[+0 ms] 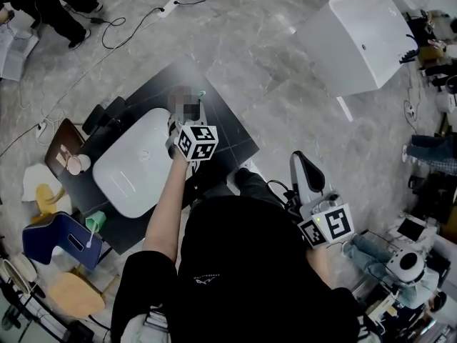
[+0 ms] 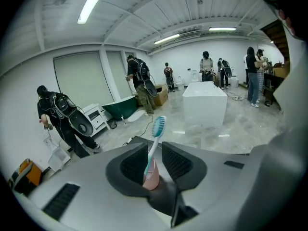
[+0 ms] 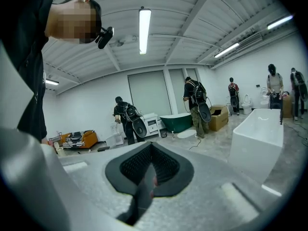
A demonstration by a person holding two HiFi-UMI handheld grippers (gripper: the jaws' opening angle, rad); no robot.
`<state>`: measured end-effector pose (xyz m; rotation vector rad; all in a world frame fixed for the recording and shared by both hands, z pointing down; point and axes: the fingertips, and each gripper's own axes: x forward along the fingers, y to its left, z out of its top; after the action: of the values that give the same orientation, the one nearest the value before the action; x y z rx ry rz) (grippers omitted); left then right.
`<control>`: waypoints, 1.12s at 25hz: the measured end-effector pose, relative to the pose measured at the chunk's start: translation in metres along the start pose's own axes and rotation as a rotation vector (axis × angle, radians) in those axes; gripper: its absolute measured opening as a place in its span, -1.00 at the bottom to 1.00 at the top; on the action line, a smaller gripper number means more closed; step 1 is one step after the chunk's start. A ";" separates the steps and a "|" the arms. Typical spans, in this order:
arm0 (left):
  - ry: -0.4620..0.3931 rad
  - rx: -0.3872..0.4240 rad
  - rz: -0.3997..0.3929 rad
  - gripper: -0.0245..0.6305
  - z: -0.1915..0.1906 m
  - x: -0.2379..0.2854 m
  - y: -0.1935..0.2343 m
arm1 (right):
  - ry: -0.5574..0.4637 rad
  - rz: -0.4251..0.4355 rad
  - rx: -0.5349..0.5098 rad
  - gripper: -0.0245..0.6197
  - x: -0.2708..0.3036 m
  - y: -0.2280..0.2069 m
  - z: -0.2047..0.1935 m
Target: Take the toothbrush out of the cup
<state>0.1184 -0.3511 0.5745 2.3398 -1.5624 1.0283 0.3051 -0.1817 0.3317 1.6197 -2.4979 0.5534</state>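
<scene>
Gripping the toothbrush (image 2: 155, 143) handle is the left tool (image 2: 154, 152), while the right tool (image 3: 150, 163) is closed, empty

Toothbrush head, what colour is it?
The toothbrush head is blue and white; the left gripper view shows it best.

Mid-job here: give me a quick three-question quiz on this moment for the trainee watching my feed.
1. True or false: the right gripper holds the toothbrush.
2. In the left gripper view, which way does the toothbrush's bristle head point? A) up B) down C) sideways, lying flat
3. Fill in: the left gripper has its fingers closed on the toothbrush's ____-coloured handle end.

Key:
1. False. The right gripper's fingers are together with nothing between them.
2. A.
3. Pink.
</scene>
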 end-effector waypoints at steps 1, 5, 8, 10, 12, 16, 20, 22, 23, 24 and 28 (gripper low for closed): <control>0.002 0.006 0.000 -0.64 0.000 0.003 -0.001 | 0.001 -0.003 0.003 -0.91 0.000 0.000 -0.001; 0.002 0.028 0.004 -0.66 0.003 0.012 -0.004 | 0.006 -0.015 0.010 -0.91 0.000 -0.002 -0.002; -0.001 0.029 0.013 -0.69 0.006 0.016 -0.005 | 0.007 -0.023 0.017 -0.91 -0.001 -0.001 -0.004; -0.009 0.031 0.032 -0.75 0.006 0.016 -0.003 | 0.007 -0.028 0.019 -0.91 -0.002 0.000 -0.006; -0.014 0.033 0.052 -0.79 0.005 0.017 0.000 | 0.009 -0.033 0.019 -0.91 -0.003 0.000 -0.007; -0.028 0.032 0.075 -0.83 0.008 0.015 0.002 | 0.007 -0.044 0.022 -0.91 -0.006 -0.003 -0.008; -0.053 0.003 0.090 -0.85 0.010 0.009 0.007 | 0.005 -0.041 0.018 -0.91 -0.007 -0.001 -0.008; -0.063 -0.007 0.097 -0.86 0.010 0.006 0.010 | 0.007 -0.033 0.013 -0.91 -0.006 0.002 -0.009; -0.070 -0.014 0.102 -0.86 0.010 0.005 0.012 | 0.008 -0.029 0.011 -0.91 -0.005 0.003 -0.009; -0.079 -0.026 0.106 -0.86 0.011 0.003 0.013 | 0.008 -0.025 0.009 -0.91 -0.005 0.004 -0.009; -0.108 -0.079 0.110 -0.86 0.014 -0.006 0.018 | 0.008 -0.015 0.007 -0.91 -0.006 0.004 -0.009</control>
<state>0.1081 -0.3611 0.5557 2.3146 -1.7549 0.8574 0.3029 -0.1716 0.3370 1.6339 -2.4790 0.5664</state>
